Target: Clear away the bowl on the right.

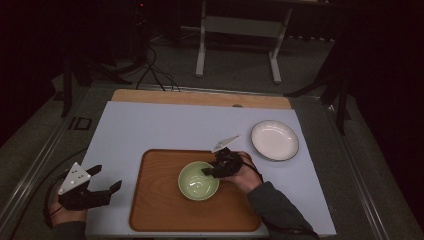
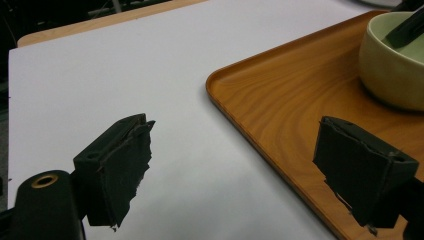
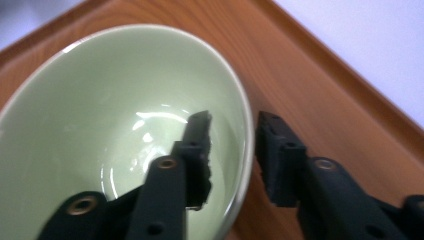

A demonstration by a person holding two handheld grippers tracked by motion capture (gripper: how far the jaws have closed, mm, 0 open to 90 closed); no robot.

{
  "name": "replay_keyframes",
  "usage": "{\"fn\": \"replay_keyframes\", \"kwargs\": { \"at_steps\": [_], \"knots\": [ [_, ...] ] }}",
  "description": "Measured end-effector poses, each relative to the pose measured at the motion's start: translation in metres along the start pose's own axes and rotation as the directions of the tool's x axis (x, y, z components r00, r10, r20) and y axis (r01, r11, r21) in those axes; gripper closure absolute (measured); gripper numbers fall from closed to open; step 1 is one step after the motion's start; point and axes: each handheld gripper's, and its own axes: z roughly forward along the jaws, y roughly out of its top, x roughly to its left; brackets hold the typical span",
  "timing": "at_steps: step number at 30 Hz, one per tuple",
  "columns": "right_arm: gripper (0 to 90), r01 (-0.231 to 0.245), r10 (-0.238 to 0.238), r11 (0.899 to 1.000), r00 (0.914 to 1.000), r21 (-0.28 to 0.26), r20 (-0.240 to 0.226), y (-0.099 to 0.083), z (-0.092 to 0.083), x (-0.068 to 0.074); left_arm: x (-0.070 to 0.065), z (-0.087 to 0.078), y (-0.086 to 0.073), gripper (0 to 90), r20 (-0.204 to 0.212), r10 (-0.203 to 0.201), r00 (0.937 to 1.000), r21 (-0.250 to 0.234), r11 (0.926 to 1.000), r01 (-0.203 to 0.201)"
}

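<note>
Green bowl (image 1: 198, 181) sits upright on the wooden tray (image 1: 155, 200), mouth up; round, so no long axis. High view: bowl at tray centre, my right gripper (image 1: 210, 170) at its 2 o'clock rim, white plate (image 1: 274, 140) off toward 2 o'clock, left gripper (image 1: 102, 180) well apart at 9 o'clock.

Left gripper view: my left gripper (image 2: 235, 165) hangs wide, nothing between jaws, over white mat (image 2: 125, 75) & tray edge.

Right gripper view: my right gripper (image 3: 232, 145) straddles the bowl (image 3: 100, 110) rim, one jaw inside, one outside, gaps both sides, not pressing. No writing legible anywhere.
</note>
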Motion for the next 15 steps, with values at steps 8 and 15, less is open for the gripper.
{"fn": "replay_keyframes", "kwargs": {
  "at_steps": [8,15],
  "knots": [
    [54.3,-0.004,0.003,0.998,1.0000,-0.065,-0.007,-0.002,-0.024,-0.001,0.000,0.000,0.000,15.1,-0.003,-0.001,1.0000,0.000,1.0000,0.001],
    [51.7,0.002,0.000,0.993,0.9999,-0.118,0.015,-0.003,-0.047,-0.003,0.000,-0.001,0.000,15.1,-0.007,-0.002,1.0000,-0.002,1.0000,0.002]
  ]
}}
